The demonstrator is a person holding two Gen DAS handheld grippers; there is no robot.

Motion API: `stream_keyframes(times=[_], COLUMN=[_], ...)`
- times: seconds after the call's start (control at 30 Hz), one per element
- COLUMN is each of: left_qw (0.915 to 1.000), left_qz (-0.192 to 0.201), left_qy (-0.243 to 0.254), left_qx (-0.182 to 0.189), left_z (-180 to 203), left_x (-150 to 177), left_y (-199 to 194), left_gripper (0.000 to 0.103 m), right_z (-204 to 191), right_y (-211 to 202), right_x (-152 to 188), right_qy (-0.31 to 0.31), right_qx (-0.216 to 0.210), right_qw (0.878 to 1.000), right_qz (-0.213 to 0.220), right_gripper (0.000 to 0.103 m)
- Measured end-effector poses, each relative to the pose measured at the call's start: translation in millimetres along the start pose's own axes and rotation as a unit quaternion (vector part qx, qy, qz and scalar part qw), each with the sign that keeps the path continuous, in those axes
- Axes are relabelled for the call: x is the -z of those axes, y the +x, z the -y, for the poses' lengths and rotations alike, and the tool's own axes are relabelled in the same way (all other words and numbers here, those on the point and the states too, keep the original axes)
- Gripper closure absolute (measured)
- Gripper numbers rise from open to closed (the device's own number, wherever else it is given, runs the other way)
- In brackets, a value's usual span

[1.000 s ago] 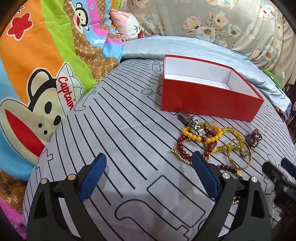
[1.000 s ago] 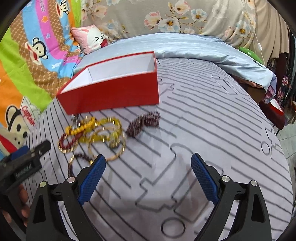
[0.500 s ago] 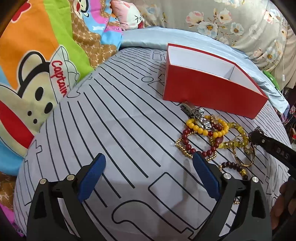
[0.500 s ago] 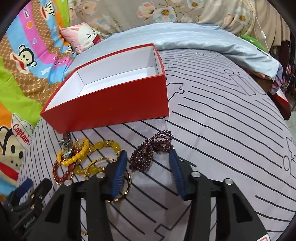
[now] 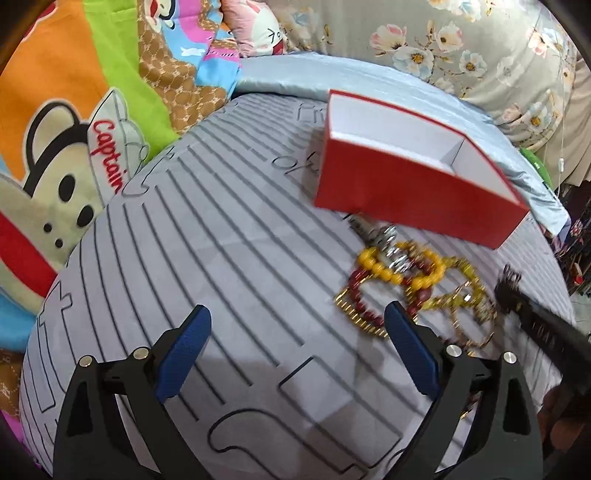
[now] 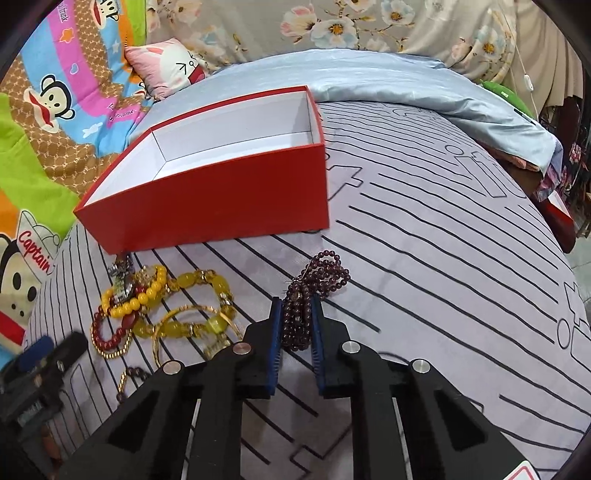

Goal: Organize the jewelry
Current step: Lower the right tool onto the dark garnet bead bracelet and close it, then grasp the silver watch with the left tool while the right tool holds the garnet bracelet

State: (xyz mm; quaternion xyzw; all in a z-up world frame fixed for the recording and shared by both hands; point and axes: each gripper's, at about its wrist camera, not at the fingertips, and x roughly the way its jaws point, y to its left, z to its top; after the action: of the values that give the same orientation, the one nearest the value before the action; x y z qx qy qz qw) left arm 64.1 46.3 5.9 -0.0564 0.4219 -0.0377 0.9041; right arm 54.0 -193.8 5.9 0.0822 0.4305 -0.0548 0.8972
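A dark purple bead bracelet (image 6: 327, 271) lies on the grey striped sheet, right of a tangled jewelry pile (image 6: 166, 306) of yellow, red and gold pieces. My right gripper (image 6: 296, 306) is closing its jaws on the bracelet's near end, and both blue pads touch the beads. An open red box (image 6: 221, 195) with a white inside stands just behind the jewelry. In the left wrist view my left gripper (image 5: 295, 317) stands open over bare sheet, left of the jewelry pile (image 5: 406, 273) and in front of the red box (image 5: 399, 192). The right gripper (image 5: 509, 291) shows blurred at the pile's right edge.
A bright cartoon monkey blanket (image 5: 74, 155) covers the left side. A pale blue quilt (image 6: 369, 81) and a floral cover (image 6: 369, 26) lie behind the box. The striped sheet (image 6: 461, 258) stretches right of the bracelet to the bed's edge.
My right gripper moved forward to the purple bracelet and its jaws went from wide open to narrow around the beads. The left gripper turned slightly and stayed open.
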Motion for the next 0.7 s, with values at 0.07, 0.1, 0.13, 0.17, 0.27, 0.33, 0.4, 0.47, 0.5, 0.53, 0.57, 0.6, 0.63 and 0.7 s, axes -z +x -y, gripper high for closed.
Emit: stream_keyframes(times=[0.07, 0.1, 0.13, 0.17, 0.27, 0.33, 0.4, 0.47, 0.5, 0.53, 0.57, 0.6, 0.63, 0.7], left_qw=[0.9999, 0.9999, 0.9998, 0.9997, 0.9995, 0.9996, 0.9995, 0.9993, 0.9993, 0.9991, 0.9990, 0.9988, 0.9985, 0.9982], left_qz=[0.008, 0.011, 0.012, 0.010, 0.003, 0.003, -0.005, -0.010, -0.013, -0.017, -0.020, -0.023, -0.026, -0.025], left_qy=[0.005, 0.007, 0.010, 0.009, 0.006, 0.008, 0.008, 0.006, 0.005, 0.005, 0.004, 0.002, 0.001, -0.002], left_qx=[0.007, 0.009, 0.015, 0.022, 0.031, 0.026, 0.032, 0.035, 0.036, 0.038, 0.040, 0.043, 0.048, 0.054], left_z=[7, 12, 17, 21, 30, 36, 39, 40, 40, 40, 39, 39, 38, 37], left_x=[-8, -12, -17, -23, -33, -37, -41, -41, -41, -41, -41, -41, -41, -41], left_y=[-1, -1, 0, 3, 14, 21, 30, 35, 38, 41, 43, 45, 46, 46], left_gripper=[0.013, 0.013, 0.013, 0.013, 0.015, 0.019, 0.029, 0.036, 0.042, 0.045, 0.050, 0.056, 0.059, 0.072], right_z=[5, 7, 9, 10, 14, 15, 15, 16, 17, 17, 17, 17, 17, 17], right_y=[-3, -5, -5, -7, -9, -10, -10, -10, -10, -10, -10, -10, -10, -10], right_x=[3, 4, 5, 7, 10, 11, 12, 12, 12, 12, 12, 12, 12, 12], right_qy=[0.003, 0.004, 0.005, 0.006, 0.011, 0.011, 0.013, 0.015, 0.015, 0.015, 0.015, 0.015, 0.015, 0.015], right_qx=[-0.001, -0.002, -0.002, -0.003, -0.007, -0.008, -0.011, -0.013, -0.014, -0.014, -0.015, -0.015, -0.015, -0.015], right_qw=[1.000, 1.000, 1.000, 1.000, 1.000, 1.000, 1.000, 1.000, 1.000, 1.000, 1.000, 1.000, 1.000, 1.000], right_qz=[0.000, 0.000, 0.001, 0.001, 0.001, 0.002, 0.003, 0.003, 0.003, 0.003, 0.003, 0.003, 0.003, 0.003], right_gripper=[0.089, 0.089, 0.089, 0.089, 0.089, 0.089, 0.089, 0.089, 0.089, 0.089, 0.089, 0.089, 0.089, 0.089])
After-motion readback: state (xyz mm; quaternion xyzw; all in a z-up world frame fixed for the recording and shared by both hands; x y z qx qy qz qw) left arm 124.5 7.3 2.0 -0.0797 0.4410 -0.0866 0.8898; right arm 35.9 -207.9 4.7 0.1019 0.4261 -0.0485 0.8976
